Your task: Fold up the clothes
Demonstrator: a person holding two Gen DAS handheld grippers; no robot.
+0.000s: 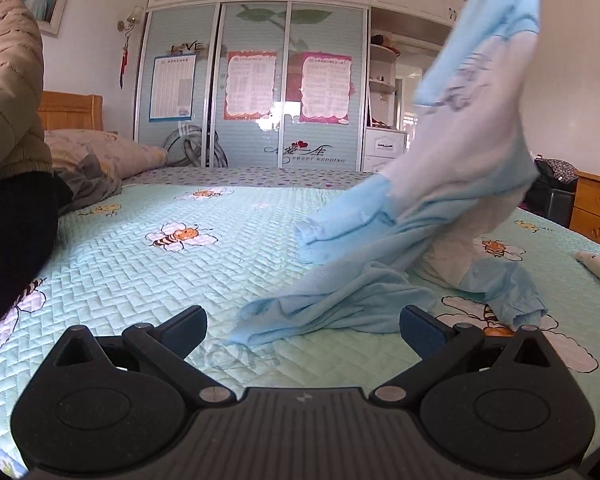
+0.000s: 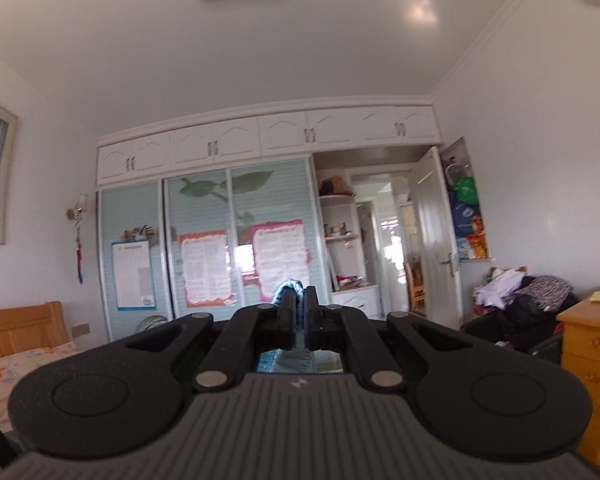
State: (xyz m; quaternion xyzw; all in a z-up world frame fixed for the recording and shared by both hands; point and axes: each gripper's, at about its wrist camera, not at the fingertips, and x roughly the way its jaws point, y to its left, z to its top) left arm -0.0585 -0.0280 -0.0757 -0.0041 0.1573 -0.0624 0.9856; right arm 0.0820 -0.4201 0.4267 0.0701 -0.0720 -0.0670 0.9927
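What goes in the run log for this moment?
right gripper: shut on blue-white garment, lifted | left gripper: open, empty | garment hem on bed

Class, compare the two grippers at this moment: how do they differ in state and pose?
The left gripper is open and holds nothing; the right gripper is shut on the blue and white garment. The left sits low over the bedspread; the right points out across the room. Both share the same black two-finger design.

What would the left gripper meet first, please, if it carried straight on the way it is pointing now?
Most likely the trailing blue hem of the blue-and-white garment, which lies on the bee-print bedspread just ahead of the open left gripper. Depth is hard to judge through the fisheye; a low line could brush the bedspread first.
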